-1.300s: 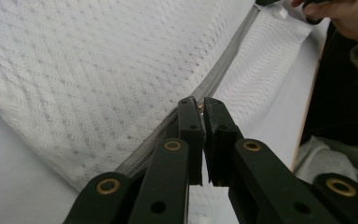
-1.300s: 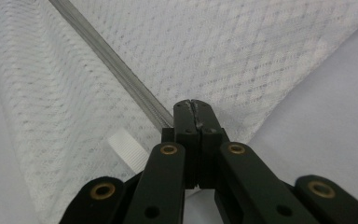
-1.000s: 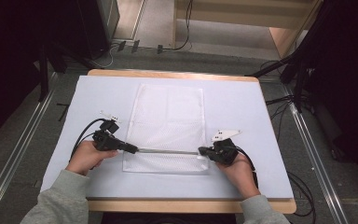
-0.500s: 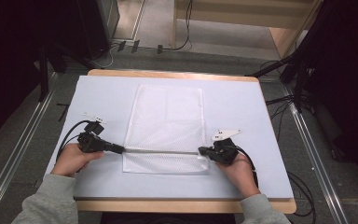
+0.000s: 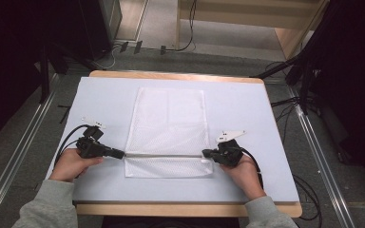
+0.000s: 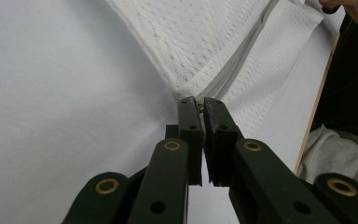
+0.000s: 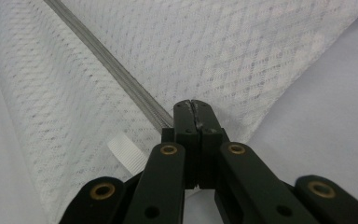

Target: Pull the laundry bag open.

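Note:
A white mesh bag (image 5: 168,118) lies flat in the middle of the pale blue table (image 5: 247,109). A grey zipper (image 5: 164,155) runs across its near part. My left gripper (image 5: 122,154) is at the bag's left edge, shut on the zipper pull, a small piece pinched between the tips of the left gripper (image 6: 200,100); the zipper (image 6: 247,51) stretches away from it. My right gripper (image 5: 204,153) pinches the bag's right edge at the zipper's other end. In the right gripper view the right gripper (image 7: 193,102) is shut on mesh beside the zipper (image 7: 107,65).
A white ribbon loop (image 7: 126,149) sticks out of the bag near my right jaws. The table's wooden front edge (image 5: 185,209) is close to both forearms. Cables (image 5: 299,102) and metal rails (image 5: 14,156) lie on the floor around the table.
My left gripper has slid left along the zipper line to the bag's left edge. The right gripper has kept still on the bag's right end.

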### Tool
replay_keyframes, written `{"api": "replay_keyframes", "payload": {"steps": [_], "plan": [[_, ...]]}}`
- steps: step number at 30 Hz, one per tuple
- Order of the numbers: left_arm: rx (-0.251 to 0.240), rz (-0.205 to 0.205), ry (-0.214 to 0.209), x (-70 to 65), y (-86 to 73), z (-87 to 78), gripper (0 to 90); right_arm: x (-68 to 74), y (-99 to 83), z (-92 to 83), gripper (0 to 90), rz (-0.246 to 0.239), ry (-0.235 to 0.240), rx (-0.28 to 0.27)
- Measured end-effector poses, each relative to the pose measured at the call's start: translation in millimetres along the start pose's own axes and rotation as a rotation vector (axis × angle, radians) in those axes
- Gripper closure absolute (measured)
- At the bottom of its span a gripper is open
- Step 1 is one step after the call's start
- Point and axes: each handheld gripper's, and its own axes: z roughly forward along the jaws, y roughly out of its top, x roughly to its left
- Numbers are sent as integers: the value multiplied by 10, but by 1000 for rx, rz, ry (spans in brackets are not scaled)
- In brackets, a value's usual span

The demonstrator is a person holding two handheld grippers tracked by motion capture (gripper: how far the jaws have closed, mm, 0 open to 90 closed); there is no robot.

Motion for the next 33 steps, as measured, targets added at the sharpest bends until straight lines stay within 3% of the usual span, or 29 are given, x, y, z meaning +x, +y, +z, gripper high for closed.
{"api": "replay_keyframes", "payload": {"steps": [3, 5, 6, 8, 10, 13, 16, 22, 25, 33], "plan": [[-10, 15, -1, 6, 3, 3, 869, 16, 7, 0, 900, -1, -11, 4], [-22, 28, 3, 11, -8, -5, 812, 10, 24, -3, 884, 10, -7, 14], [-30, 36, 6, 8, -12, -16, 785, -14, 34, -7, 792, 32, 29, 18], [-62, 49, 15, -2, -20, -62, 726, -33, 38, -8, 747, 66, 71, 21], [-99, 55, 27, -8, -22, -95, 689, -33, 43, -9, 729, 59, 76, 23], [-133, 62, 81, -5, -18, -131, 614, -32, 67, -17, 634, 64, 87, 30], [-135, 41, 112, 9, -14, -134, 580, -40, 74, -36, 574, 64, 59, 11], [-200, 46, 238, 38, -39, -188, 463, -104, 80, -83, 470, 87, 11, -21], [-205, 24, 278, 79, -53, -207, 407, -130, 77, -117, 450, 110, -15, -36], [-198, 3, 341, 149, -61, -204, 390, -221, 59, -167, 426, 142, -51, -64]]}}
